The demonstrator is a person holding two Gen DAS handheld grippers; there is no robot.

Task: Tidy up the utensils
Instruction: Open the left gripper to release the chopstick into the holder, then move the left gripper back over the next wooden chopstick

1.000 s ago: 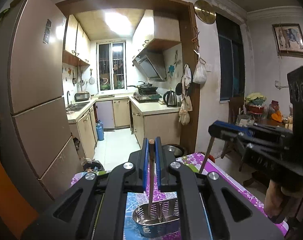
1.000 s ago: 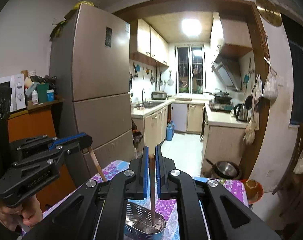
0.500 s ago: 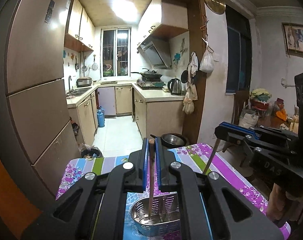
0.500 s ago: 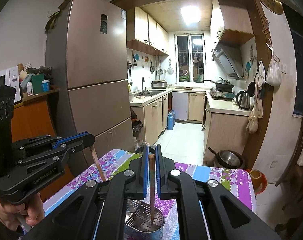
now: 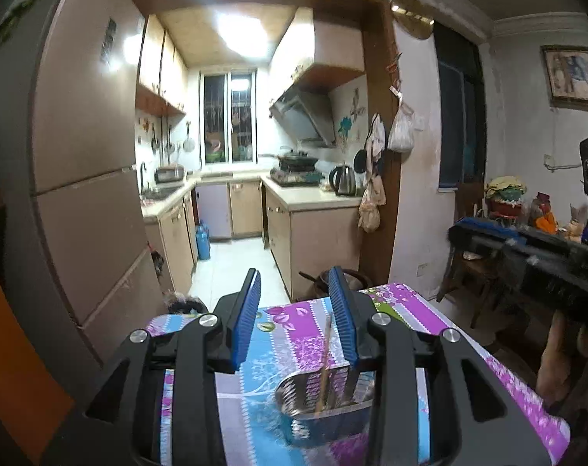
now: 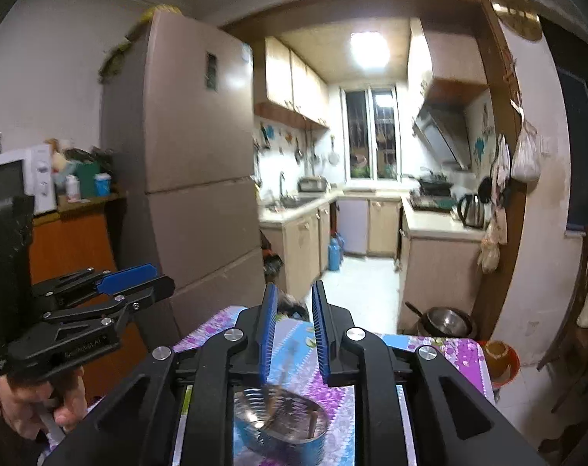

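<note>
Both claws opening: left gripper [image 5: 296, 312] pads apart, chopstick [image 5: 325, 365] loose between them, standing blurred in the steel holder [image 5: 325, 407] below; right gripper [image 6: 292, 330] pads parted over the same holder [image 6: 280, 423] on the floral tablecloth [image 5: 278, 334].

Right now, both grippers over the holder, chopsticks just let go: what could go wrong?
1. Both sets of jaws are opening. The chopstick leans near the left gripper's right pad; pulling back could drag it out.
2. The metal utensil holder stands free on the floral tablecloth; a bump might tip or slide it.
3. The right gripper hangs directly over the holder, and its chopstick is blurred, so whether it settled is unclear.
</note>
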